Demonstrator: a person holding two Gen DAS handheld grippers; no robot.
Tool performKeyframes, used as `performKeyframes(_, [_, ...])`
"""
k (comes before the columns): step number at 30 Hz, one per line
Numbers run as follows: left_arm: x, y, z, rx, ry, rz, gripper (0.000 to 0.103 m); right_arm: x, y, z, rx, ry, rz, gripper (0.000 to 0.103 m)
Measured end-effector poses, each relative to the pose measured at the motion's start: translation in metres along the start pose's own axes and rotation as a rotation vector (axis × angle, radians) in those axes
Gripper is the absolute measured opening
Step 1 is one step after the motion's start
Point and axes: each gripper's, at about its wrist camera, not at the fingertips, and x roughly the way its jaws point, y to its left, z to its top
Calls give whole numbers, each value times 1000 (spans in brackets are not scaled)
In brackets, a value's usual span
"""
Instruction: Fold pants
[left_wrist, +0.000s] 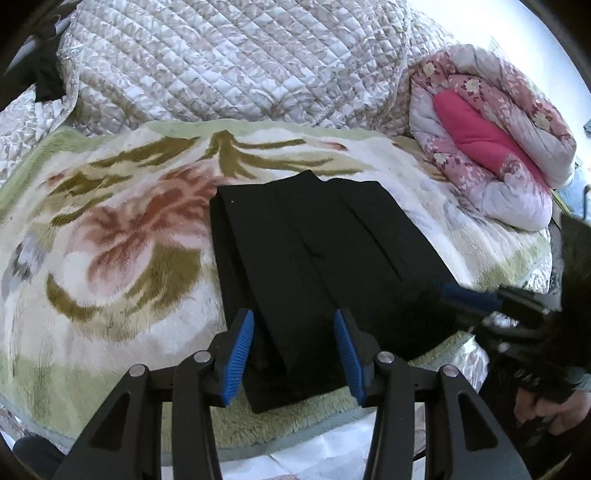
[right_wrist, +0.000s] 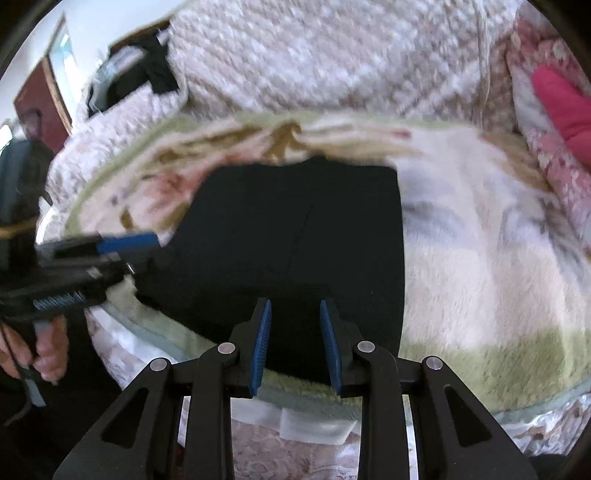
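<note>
A quilted bedspread (left_wrist: 229, 70) in pale beige and white covers the far side of a bed, with a dark bundle (left_wrist: 44, 85) at its far-left corner. Spread over the near part lies a fleece blanket (left_wrist: 110, 236) printed with large pink and olive flowers and edged in light green. The black pants (left_wrist: 314, 258) lie folded into a flat rectangle near the middle of that blanket, running from the near edge toward the far side, the layers stacked with their long edges slightly offset.

The left gripper (left_wrist: 293, 354) hovers over the near end of the pants, its blue-padded fingers (left_wrist: 236, 354) standing well apart with nothing pressed between them; from the right wrist view it shows at the left, blurred, with a hand (right_wrist: 40, 343) on its grip. The right gripper (right_wrist: 295, 347) hangs over the near right part of the pants, its fingers (right_wrist: 260, 347) parted by a narrower gap and gripping no cloth; whether the tips touch the fabric cannot be told. From the left wrist view it reaches in from the right, beside the near-right corner of the pants. At the far right of the bed sits a rolled pink floral comforter (left_wrist: 491, 155).
</note>
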Motion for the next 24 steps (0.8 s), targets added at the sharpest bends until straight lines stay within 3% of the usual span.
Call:
performKeyframes(11, [-1,24,7,-44,-9,29,48,-18,-36,11,126,-43,-15,28])
performKeyframes(13, [-4,33,8,-66,-17,26,48,-20,-41,13,131,-49,-21,45])
performKeyframes(15, [-6,42,9,-93,-23,20,48,-21,-47,15,144,-52,-18,51])
performKeyframes(19, [-1,57,12,-145,-14,-1,48,-16,-60,19,188,-46,23,51])
performKeyframes(24, [18,63,16,-196,24,-81,48,7,-79,26,272,5,116,51])
